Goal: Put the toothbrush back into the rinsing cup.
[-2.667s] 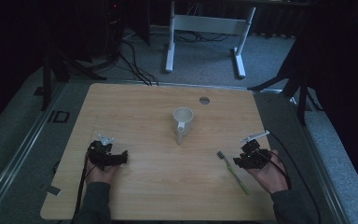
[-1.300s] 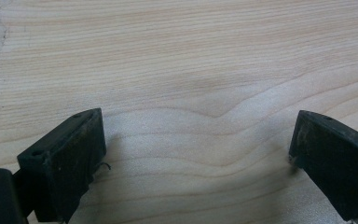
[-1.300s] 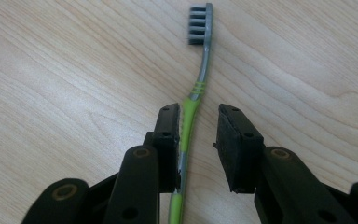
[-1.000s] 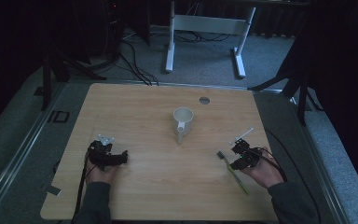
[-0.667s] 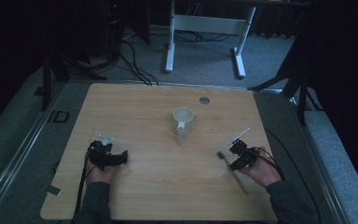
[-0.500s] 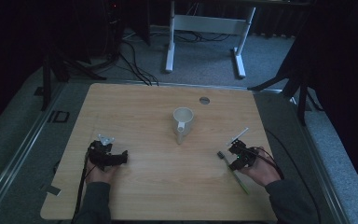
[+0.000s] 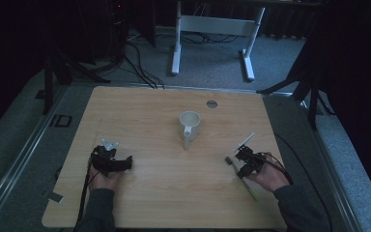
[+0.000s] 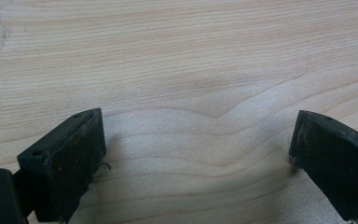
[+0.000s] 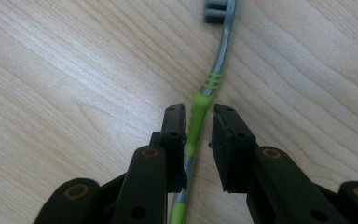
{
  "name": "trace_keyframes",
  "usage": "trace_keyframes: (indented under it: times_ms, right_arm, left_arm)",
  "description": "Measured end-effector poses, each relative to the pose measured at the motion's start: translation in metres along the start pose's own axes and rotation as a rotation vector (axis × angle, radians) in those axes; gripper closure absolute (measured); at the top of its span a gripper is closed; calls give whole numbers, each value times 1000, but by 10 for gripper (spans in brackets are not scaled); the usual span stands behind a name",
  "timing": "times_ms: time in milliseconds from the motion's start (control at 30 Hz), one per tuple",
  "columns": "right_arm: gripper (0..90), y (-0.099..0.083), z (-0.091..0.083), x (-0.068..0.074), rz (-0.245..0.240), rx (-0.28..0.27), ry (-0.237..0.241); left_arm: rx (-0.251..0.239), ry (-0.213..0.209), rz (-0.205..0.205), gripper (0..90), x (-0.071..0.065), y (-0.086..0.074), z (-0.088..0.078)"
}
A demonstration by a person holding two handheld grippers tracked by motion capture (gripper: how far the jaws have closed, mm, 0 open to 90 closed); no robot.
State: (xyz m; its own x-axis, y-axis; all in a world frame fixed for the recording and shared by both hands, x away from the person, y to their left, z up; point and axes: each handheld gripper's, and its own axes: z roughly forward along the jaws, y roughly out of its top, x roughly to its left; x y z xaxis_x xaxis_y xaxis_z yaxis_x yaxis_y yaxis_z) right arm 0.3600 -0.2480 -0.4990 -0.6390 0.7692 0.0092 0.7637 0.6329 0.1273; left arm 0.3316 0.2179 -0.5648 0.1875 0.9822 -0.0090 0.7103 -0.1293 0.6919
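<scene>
Wooden worktop (image 7: 149, 203). White mug (image 7: 190, 125) at centre. Left tongs (image 8: 196, 154) near left, wide apart over bare wood. Right tongs (image 9: 199, 135) near right, nearly together astride toothbrush (image 9: 204, 93) flat on worktop; actual clamping cannot be told.

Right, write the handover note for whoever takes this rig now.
Left tool: open, resting on the table, nothing between its jaws.
Right tool: jaws have just been closing around the toothbrush; a small gap shows on one side, so the grip looks unfinished.
Toothbrush lies flat on the table, right of the mug.
Done: tool lined up on the handle.
Left: finish the grip and lift.
</scene>
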Motion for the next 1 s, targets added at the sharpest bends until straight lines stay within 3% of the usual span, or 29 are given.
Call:
trace_keyframes:
  times_ms: [1000]
  right_arm:
    - [757,3,11,0,-11,49,2]
  left_arm:
    - [0,0,0,39,0,0,0]
